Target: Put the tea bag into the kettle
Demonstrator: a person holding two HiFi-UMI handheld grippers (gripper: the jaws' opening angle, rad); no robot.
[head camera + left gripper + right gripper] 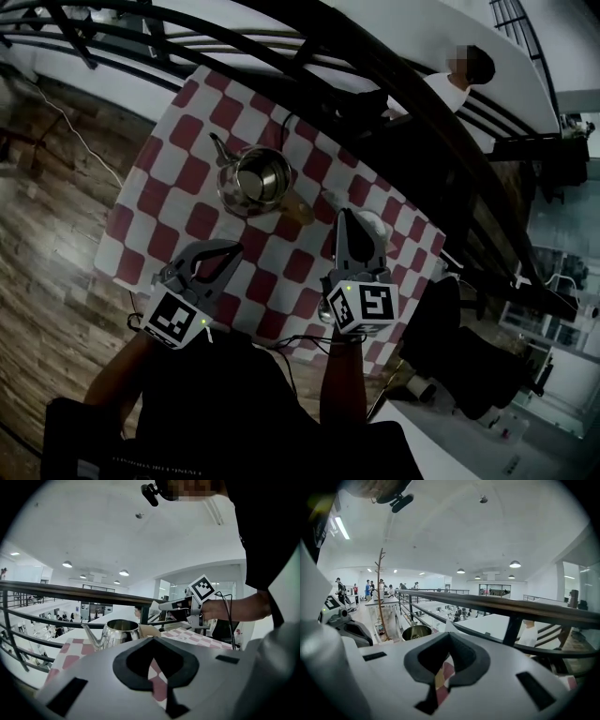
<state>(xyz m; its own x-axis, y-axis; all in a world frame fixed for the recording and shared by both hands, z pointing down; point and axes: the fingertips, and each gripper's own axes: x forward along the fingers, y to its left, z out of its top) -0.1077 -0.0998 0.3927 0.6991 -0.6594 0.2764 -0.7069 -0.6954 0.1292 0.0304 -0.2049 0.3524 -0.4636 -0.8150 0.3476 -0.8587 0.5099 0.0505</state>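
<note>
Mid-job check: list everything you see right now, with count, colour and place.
kettle: one, shiny steel, open top, on the table's far half
tablecloth: one, red and white checks, covering the table
tan packet: one, brownish, just right of the kettle
railing: one, dark, beyond the table
person: one, white top, past the railing
tea bag: one, white, apparently the small piece at the right gripper's tips
left gripper: one, grey, jaws together, empty
right gripper: one, grey, shut on the tea bag
</note>
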